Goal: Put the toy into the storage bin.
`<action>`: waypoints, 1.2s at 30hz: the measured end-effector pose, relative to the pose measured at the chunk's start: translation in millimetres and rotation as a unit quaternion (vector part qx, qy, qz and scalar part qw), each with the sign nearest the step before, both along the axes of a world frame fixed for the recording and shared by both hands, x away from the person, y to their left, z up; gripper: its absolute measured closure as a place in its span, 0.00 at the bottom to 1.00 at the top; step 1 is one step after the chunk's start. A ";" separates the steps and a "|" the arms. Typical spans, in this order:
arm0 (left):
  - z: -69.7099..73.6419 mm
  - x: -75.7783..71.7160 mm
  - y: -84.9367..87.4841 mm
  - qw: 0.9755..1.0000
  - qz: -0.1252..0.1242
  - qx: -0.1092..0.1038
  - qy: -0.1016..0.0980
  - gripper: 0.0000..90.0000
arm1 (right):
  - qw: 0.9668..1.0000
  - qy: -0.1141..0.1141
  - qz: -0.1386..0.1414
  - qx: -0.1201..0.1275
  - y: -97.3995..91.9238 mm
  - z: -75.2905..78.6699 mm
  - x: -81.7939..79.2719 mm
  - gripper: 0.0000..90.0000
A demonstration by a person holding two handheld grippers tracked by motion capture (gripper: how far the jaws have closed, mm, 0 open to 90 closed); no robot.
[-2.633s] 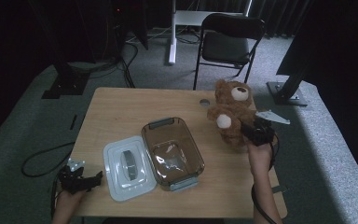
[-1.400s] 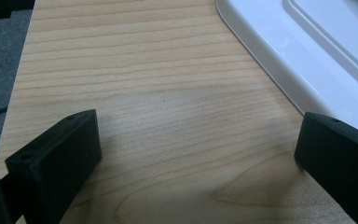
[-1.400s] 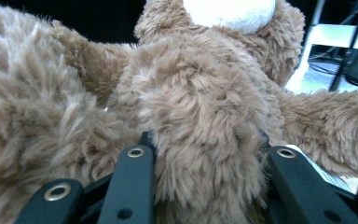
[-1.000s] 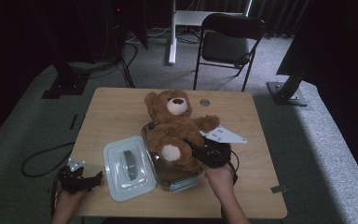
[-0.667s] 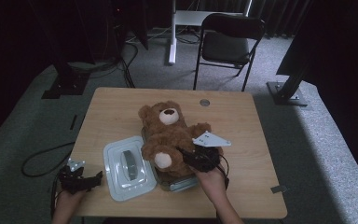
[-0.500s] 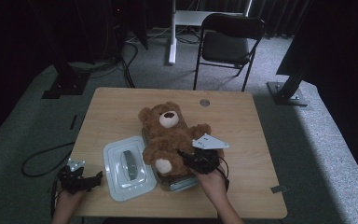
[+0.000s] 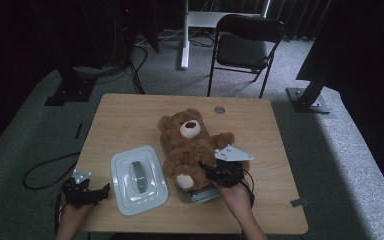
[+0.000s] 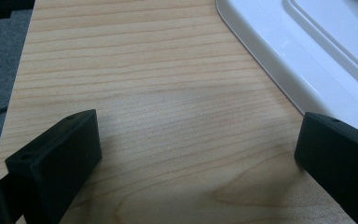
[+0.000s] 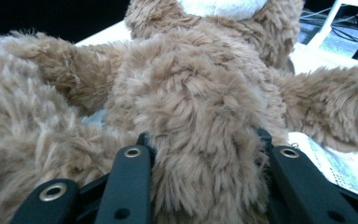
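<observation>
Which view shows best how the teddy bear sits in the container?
The high view: the teddy bear lies face up over the container. The right gripper view gives close fur clamped between the jaws; the left gripper view shows table and lid.

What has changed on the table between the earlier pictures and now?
The right claw, shut on the teddy bear, carried it from the table's right side over to the open container and lowered it in on its back. The white lid and the left claw, open, stayed in place.
</observation>
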State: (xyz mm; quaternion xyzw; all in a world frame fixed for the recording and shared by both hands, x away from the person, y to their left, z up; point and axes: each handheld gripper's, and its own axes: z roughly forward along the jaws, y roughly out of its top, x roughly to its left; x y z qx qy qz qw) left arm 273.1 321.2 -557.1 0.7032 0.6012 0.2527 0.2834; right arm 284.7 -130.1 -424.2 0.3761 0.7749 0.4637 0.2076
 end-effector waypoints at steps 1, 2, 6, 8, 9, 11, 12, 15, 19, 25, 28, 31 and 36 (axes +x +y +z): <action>0.0 0.0 0.0 1.000 0.000 0.000 0.000 0.01 | 1.000 0.001 -0.001 -0.001 0.0 -1.4 -0.1 0.70; 0.0 0.0 0.0 1.000 0.000 0.000 0.000 0.01 | 1.000 0.002 0.000 -0.004 0.7 -2.8 -0.3 0.69; 0.1 0.0 0.0 1.000 0.000 0.000 0.001 0.01 | 1.000 0.001 0.002 -0.009 4.5 -4.5 -1.4 0.61; 0.1 0.0 0.1 1.000 0.000 0.000 0.001 0.01 | 1.000 -0.001 0.005 -0.006 5.8 -1.7 -2.1 0.51; 0.1 0.0 0.0 1.000 0.000 0.000 0.000 0.01 | 1.000 -0.001 0.011 -0.006 6.4 0.4 -2.6 0.45; 0.0 0.0 0.0 1.000 0.000 0.000 0.000 0.01 | 1.000 -0.001 0.011 -0.005 7.9 5.4 -4.3 0.38; 0.1 0.0 0.0 1.000 0.000 0.000 0.000 0.01 | 1.000 -0.002 0.006 -0.001 8.3 7.7 -4.8 0.35; 0.1 0.0 0.0 1.000 0.000 0.000 0.000 0.01 | 1.000 -0.002 0.005 0.010 8.3 12.4 -5.3 0.34; 0.0 -0.1 0.1 1.000 0.000 0.001 0.000 0.01 | 0.999 -0.011 -0.003 0.045 4.5 28.3 -2.2 0.31; 0.0 0.0 0.2 1.000 -0.001 0.001 0.000 0.01 | 0.998 -0.015 -0.006 0.057 5.6 44.5 8.6 0.29; 0.0 0.0 0.2 1.000 -0.001 0.001 0.000 0.01 | 0.998 -0.015 -0.004 0.061 9.0 50.6 15.0 0.29; 0.0 0.0 0.2 1.000 -0.001 0.001 0.000 0.01 | 0.998 -0.014 -0.001 0.061 14.1 55.5 21.8 0.28; 0.0 0.0 0.2 1.000 -0.001 0.001 0.000 0.01 | 0.998 -0.009 0.003 0.058 23.4 60.9 33.5 0.25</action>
